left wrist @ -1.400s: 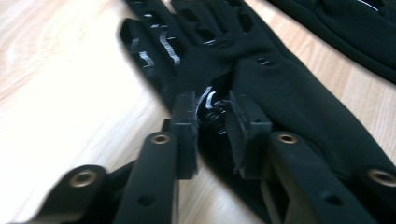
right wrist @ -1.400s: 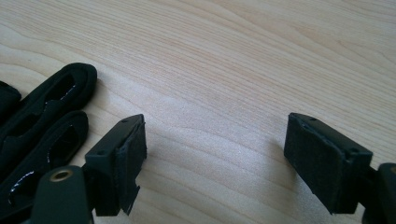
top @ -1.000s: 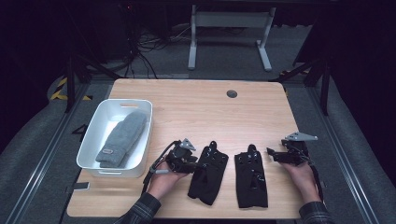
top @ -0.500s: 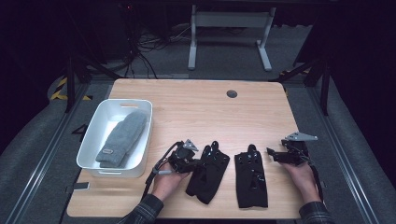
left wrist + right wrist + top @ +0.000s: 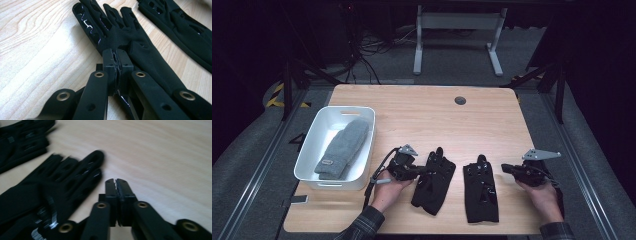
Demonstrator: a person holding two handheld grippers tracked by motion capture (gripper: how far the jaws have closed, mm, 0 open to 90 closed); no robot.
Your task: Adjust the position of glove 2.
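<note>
Jaws of left gripper (image 5: pixel 117 60) pressed together, pinching the edge of the left black glove (image 5: pixel 433 181) near its thumb, apparently for lifting toward the white bin (image 5: pixel 314 142) at left. Jaws of right gripper (image 5: pixel 116 185) closed, empty, just right of the right black glove (image 5: pixel 481 189) on the desk (image 5: pixel 422 112).
</note>
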